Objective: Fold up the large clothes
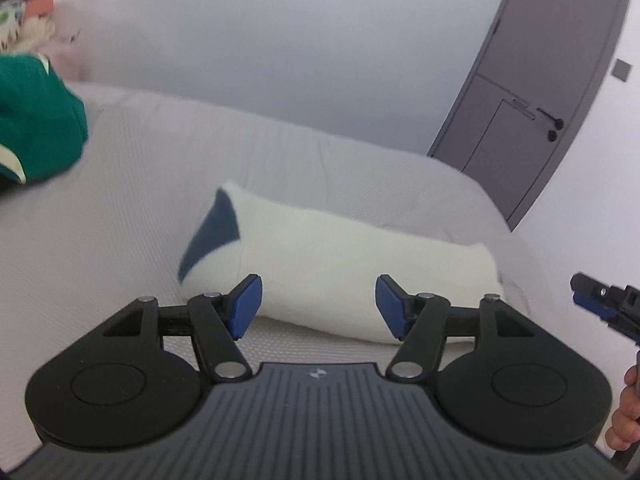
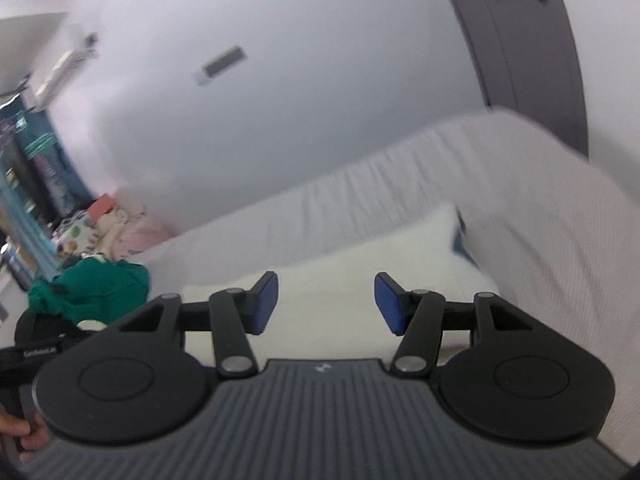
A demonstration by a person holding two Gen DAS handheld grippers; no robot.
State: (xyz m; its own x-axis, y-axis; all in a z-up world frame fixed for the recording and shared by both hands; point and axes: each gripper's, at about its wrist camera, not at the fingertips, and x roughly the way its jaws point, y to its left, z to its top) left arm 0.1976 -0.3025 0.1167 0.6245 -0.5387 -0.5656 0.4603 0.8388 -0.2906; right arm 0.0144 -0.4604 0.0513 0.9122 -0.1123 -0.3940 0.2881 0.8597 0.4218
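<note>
Two grippers — left gripper (image 1: 318, 306) and right gripper (image 2: 326, 304) — jaws spread, empty. Cream garment (image 1: 340, 268), folded, lies near the bed's (image 1: 120, 240) far corner — soft, light; best pinched at a folded edge.

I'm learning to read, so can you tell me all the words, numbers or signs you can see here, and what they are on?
No text can be read for sure.
Small white logo on the left gripper body: a symbol, no letters.
Same logo on the right gripper body.
White lettering on a black strap in the right wrist view: too blurred.
Shelf packages: too blurred.
</note>
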